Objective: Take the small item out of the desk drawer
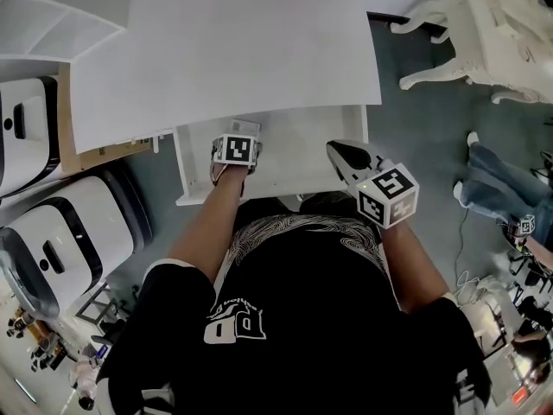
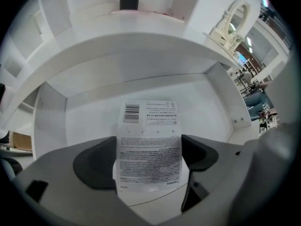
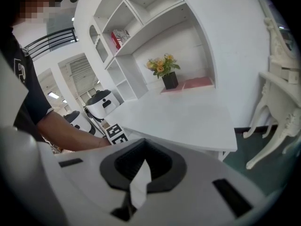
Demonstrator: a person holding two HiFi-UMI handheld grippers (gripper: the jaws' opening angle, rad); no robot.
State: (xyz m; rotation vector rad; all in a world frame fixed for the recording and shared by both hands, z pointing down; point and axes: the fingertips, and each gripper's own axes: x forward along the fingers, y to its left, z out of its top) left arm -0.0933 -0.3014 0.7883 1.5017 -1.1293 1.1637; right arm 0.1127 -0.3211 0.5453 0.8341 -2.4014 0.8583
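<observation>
flowers [image 3: 161, 64] in black pot [image 3: 170, 80] by pink mat [image 3: 195, 83] | white carved chair [image 1: 484, 37] on teal floor [image 1: 423, 132] | white machine [image 1: 65, 240] far left

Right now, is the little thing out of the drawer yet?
Almost. Done: the drawer is open. In hand: the left tool grips the white printed packet. Left: lifting it out, since it is inside the drawer.

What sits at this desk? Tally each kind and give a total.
desk: 1
drawer: 1
printed packet: 1
left claw and right claw: 2
Total: 5
</observation>
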